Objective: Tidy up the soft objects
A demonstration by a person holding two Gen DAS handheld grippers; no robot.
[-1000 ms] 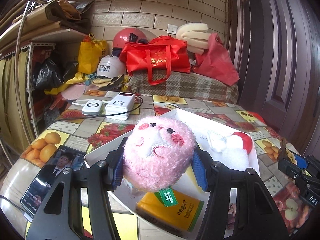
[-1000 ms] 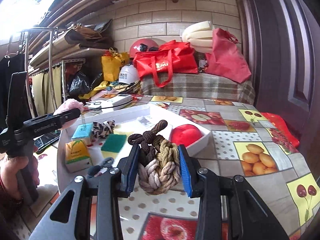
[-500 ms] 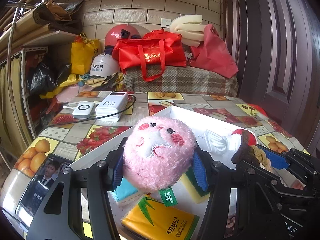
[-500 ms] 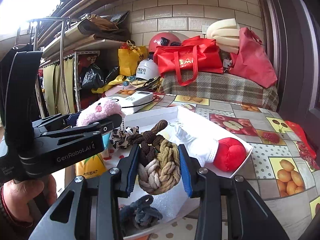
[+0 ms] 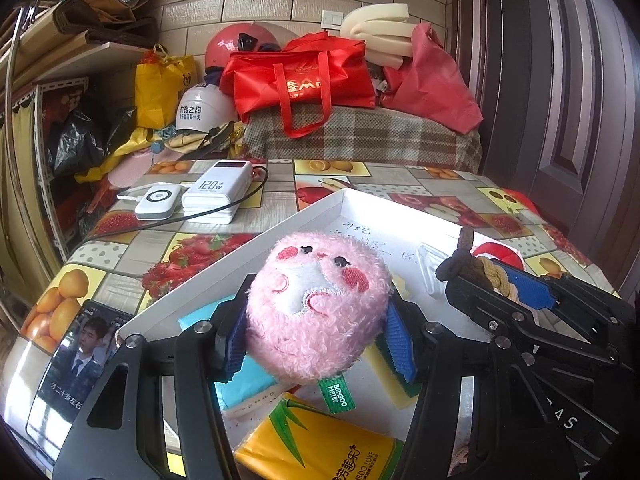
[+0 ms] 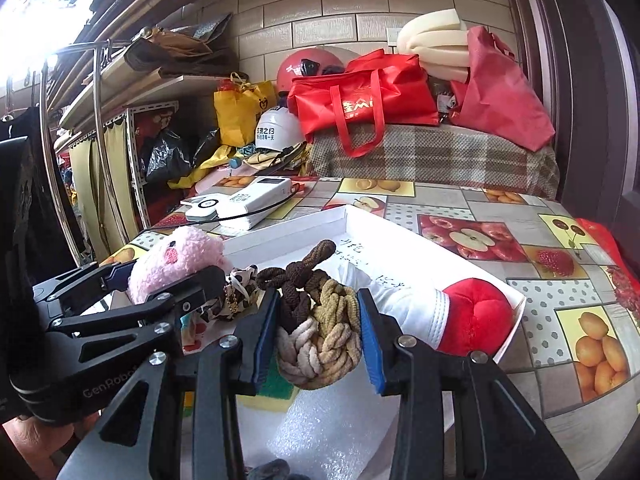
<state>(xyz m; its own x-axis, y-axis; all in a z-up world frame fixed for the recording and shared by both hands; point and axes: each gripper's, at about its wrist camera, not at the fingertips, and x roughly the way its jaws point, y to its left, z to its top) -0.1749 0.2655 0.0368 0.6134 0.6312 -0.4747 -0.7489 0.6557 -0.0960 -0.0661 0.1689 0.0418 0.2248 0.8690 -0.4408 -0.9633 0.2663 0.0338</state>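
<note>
My left gripper (image 5: 316,320) is shut on a pink plush ball (image 5: 316,308) with an embroidered face, held over the white tray (image 5: 280,232). My right gripper (image 6: 318,328) is shut on a bundle of braided hair ties (image 6: 316,320) in brown, tan and cream, held over the same tray (image 6: 400,232). Each gripper shows in the other's view: the right one (image 5: 496,280) beside the pink ball, the left one (image 6: 168,268) at the left. A red and white plush (image 6: 460,316) lies in the tray.
The tray also holds a yellow tissue pack (image 5: 320,448), a blue pack (image 5: 248,392), a sponge (image 5: 392,376) and bubble wrap (image 6: 328,432). Power banks (image 5: 216,196) and a phone (image 5: 76,364) lie on the fruit-print tablecloth. Bags and helmets are piled behind.
Both grippers have moved forward over the tray with their loads. The right gripper now sits closer beside the left one.
</note>
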